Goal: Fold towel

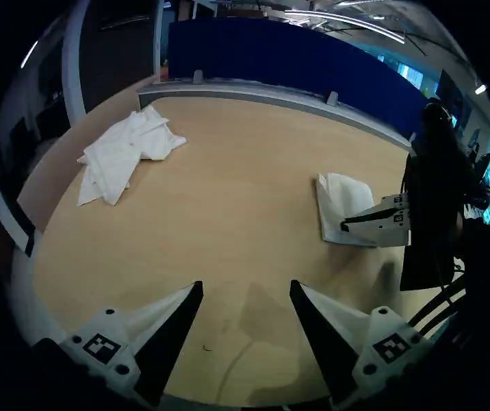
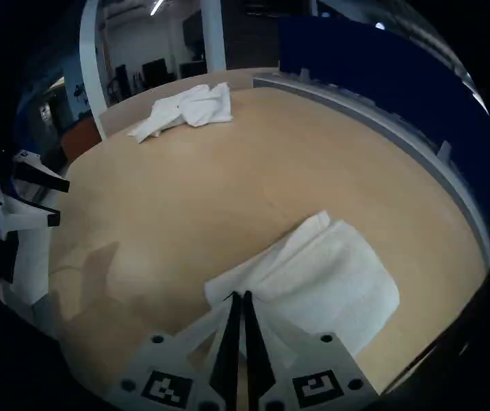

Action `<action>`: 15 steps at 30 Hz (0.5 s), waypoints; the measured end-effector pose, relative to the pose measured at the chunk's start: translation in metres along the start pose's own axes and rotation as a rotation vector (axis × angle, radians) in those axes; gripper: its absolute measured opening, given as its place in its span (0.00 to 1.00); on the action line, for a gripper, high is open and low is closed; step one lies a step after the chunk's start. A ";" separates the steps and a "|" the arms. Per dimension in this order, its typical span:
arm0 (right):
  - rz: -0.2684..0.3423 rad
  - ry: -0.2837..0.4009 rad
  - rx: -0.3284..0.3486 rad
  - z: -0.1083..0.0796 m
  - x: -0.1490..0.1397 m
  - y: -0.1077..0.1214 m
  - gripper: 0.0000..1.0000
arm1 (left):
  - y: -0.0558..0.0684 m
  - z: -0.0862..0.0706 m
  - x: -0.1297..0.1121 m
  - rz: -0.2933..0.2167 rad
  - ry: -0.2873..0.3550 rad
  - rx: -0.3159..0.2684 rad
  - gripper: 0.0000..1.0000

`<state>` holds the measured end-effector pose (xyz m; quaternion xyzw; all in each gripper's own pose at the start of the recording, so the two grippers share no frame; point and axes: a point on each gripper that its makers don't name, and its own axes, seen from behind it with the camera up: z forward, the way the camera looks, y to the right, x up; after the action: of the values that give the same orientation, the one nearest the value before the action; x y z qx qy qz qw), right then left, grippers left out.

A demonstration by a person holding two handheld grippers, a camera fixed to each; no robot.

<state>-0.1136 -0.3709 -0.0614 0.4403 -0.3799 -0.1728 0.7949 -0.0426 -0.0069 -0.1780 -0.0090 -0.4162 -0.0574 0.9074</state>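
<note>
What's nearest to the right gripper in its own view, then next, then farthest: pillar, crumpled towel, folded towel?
1. folded towel, at the right gripper tips.
2. crumpled towel, far across the table.
3. pillar, beyond the table's far edge.

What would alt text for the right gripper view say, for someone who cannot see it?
Shut tongs point at the near edge of a folded white towel on a wooden table; a crumpled white towel lies at the far side.
</note>
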 end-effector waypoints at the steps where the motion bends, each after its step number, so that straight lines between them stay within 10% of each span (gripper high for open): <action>1: -0.004 0.002 0.000 -0.001 0.000 0.000 0.06 | 0.000 0.000 0.000 0.000 0.000 -0.001 0.94; 5: -0.011 0.017 0.002 -0.008 0.003 0.000 0.15 | 0.000 0.002 -0.001 0.002 -0.001 -0.003 0.94; 15: 0.006 0.036 -0.035 -0.034 -0.006 0.010 0.85 | 0.000 0.000 -0.001 0.006 -0.001 -0.003 0.94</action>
<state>-0.0930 -0.3423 -0.0664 0.4282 -0.3635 -0.1691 0.8099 -0.0434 -0.0067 -0.1784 -0.0118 -0.4165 -0.0555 0.9074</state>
